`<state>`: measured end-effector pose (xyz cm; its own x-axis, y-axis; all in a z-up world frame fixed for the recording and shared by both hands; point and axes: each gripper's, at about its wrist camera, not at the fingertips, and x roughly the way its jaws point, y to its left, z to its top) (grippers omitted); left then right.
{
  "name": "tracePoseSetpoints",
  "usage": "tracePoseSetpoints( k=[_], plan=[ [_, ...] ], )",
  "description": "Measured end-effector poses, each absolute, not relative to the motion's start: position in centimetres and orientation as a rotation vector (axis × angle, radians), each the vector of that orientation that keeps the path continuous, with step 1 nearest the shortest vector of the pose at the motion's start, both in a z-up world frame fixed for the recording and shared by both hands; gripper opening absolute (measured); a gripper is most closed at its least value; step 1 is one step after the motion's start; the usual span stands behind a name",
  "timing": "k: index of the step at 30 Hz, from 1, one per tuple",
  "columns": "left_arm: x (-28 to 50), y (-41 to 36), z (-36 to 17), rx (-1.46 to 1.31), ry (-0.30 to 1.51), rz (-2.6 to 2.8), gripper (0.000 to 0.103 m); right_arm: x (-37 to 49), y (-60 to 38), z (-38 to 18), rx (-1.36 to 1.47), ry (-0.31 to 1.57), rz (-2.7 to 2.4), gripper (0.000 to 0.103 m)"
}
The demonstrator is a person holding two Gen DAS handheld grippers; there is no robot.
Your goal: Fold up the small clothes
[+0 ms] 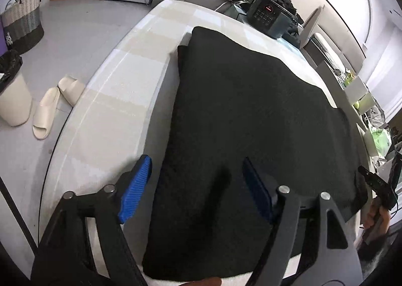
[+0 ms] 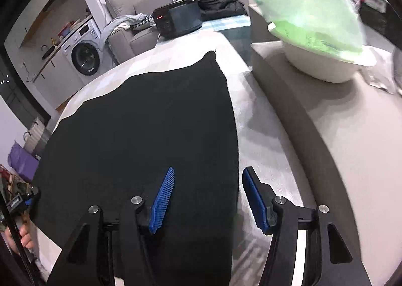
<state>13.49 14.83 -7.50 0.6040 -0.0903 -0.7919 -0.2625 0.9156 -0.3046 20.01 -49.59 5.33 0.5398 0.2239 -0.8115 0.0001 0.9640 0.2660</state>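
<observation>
The table [image 1: 105, 99], covered in a pale checked cloth, carries the black garment [image 1: 246, 120] spread flat across most of its near half, with its edges lying on the cloth and a folded-looking double layer showing at its far left corner. It looks like a soft, thick knit: light, limp, not fragile, likely to sag and drape once lifted, and grippy enough against the ribbed blue pads not to slide out. It would best be taken at the two near corners or along the near hem, pinching both layers together so the fold stays aligned. The left gripper [image 1: 197, 188] hangs over the near left part of the garment, jaws spread, nothing pinched between them. The right gripper [image 2: 207, 198] straddles the garment's right edge, one pad over the black fabric and the other over the cloth, jaws likewise apart and empty.
</observation>
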Motion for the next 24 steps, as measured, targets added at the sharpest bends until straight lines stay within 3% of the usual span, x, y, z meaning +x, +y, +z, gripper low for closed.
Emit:
tracePoseSetpoints(
  k=[1,2,5,6,7,12,15,17,19,20,24],
  plan=[
    [13.7,14.7,-7.5,-0.406,0.929,0.104,0.064,20.4,-49.5,5.2,0.241,0.998,0.130,0.051],
    [13.9,14.6,-7.6,-0.399,0.929,0.104,0.058,20.6,-49.3,5.0,0.232,1.006,0.130,0.036],
    [14.2,14.2,-7.7,-0.373,0.936,0.098,0.041,20.4,-48.5,5.5,0.216,0.969,0.171,0.012],
    [14.2,14.0,-7.7,-0.356,0.937,0.093,0.028,20.1,-48.3,5.8,0.203,0.951,0.182,0.011],
    [14.1,14.0,-7.8,-0.346,0.936,0.095,0.025,19.8,-48.1,6.1,0.180,0.929,0.180,0.010],
    [13.6,14.6,-8.1,-0.359,0.923,0.103,0.025,19.8,-48.4,4.7,0.117,0.985,0.089,0.009],
    [13.1,14.8,-7.7,-0.381,0.928,0.110,0.026,19.4,-47.8,5.1,0.086,0.975,0.055,0.015],
    [12.4,15.2,-7.4,-0.395,0.928,0.121,0.032,18.8,-47.6,6.2,0.091,0.937,0.048,0.032],
    [11.1,15.7,-7.1,-0.406,0.920,0.149,0.048,17.9,-47.4,7.4,0.102,0.882,0.057,0.047],
    [10.4,16.0,-7.0,-0.419,0.913,0.157,0.050,17.2,-47.2,8.1,0.101,0.849,0.054,0.055],
    [8.2,17.0,-7.6,-0.506,0.911,0.123,0.050,15.1,-45.7,9.7,0.114,0.800,0.100,0.067]
  ],
)
